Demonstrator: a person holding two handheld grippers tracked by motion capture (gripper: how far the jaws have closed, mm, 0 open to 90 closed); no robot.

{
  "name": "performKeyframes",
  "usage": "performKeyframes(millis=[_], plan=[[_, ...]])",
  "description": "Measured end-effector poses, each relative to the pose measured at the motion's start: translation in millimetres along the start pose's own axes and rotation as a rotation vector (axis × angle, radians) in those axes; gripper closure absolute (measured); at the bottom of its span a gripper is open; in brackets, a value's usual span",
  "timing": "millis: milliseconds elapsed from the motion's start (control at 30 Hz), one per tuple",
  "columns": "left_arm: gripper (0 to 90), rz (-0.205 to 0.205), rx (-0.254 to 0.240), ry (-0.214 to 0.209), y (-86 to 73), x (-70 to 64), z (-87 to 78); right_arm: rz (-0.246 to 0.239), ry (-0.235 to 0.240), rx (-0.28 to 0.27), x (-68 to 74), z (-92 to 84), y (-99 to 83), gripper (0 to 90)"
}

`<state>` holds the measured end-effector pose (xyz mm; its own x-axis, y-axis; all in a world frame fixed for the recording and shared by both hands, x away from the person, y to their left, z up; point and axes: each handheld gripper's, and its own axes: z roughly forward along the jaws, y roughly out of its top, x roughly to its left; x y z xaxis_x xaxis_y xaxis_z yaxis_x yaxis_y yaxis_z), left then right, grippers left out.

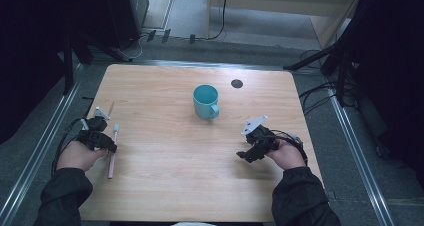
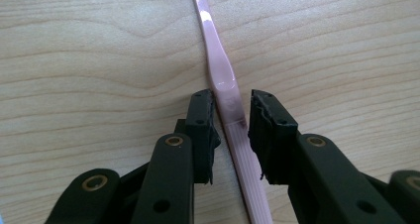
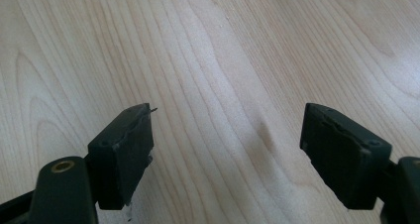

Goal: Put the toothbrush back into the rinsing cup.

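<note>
A pink toothbrush lies flat on the wooden table near its left edge, with its white head pointing away from the person. In the left gripper view its pink handle runs between the jaws of my left gripper. The jaws straddle it closely, and a thin gap still shows on the right side. In the high view my left gripper sits low over the handle. My right gripper hovers wide open over bare wood at the right, and its view has nothing between the jaws.
A teal mug stands upright at the table's centre back, with its handle turned toward the person. A small dark round disc lies behind it to the right. Metal rails and cables run along the floor on both sides.
</note>
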<state>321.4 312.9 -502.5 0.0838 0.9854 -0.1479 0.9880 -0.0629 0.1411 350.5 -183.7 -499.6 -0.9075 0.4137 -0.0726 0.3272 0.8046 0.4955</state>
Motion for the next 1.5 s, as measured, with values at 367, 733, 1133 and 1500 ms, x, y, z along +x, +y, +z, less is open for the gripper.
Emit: performKeyframes(millis=[367, 733, 1133, 1500], plan=[[72.6, 0.002, 0.009, -0.002, 1.3, -1.3, 6.1, 0.002, -0.003, -0.001, -0.1, -1.3, -2.8, 20.7], [77.9, 0.033, 0.013, 0.003, 0.6, -3.9, 6.3, -0.001, -0.008, 0.006, 0.4, -0.7, -2.9, 20.7], [83.3, 0.065, 0.015, -0.006, 1.2, -7.5, 7.6, -0.005, -0.005, 0.009, 0.6, -0.2, -2.9, 20.7], [83.7, 0.063, 0.022, -0.024, 2.4, -7.0, 7.7, -0.005, -0.003, 0.016, 0.5, 0.5, -3.2, 20.7]])
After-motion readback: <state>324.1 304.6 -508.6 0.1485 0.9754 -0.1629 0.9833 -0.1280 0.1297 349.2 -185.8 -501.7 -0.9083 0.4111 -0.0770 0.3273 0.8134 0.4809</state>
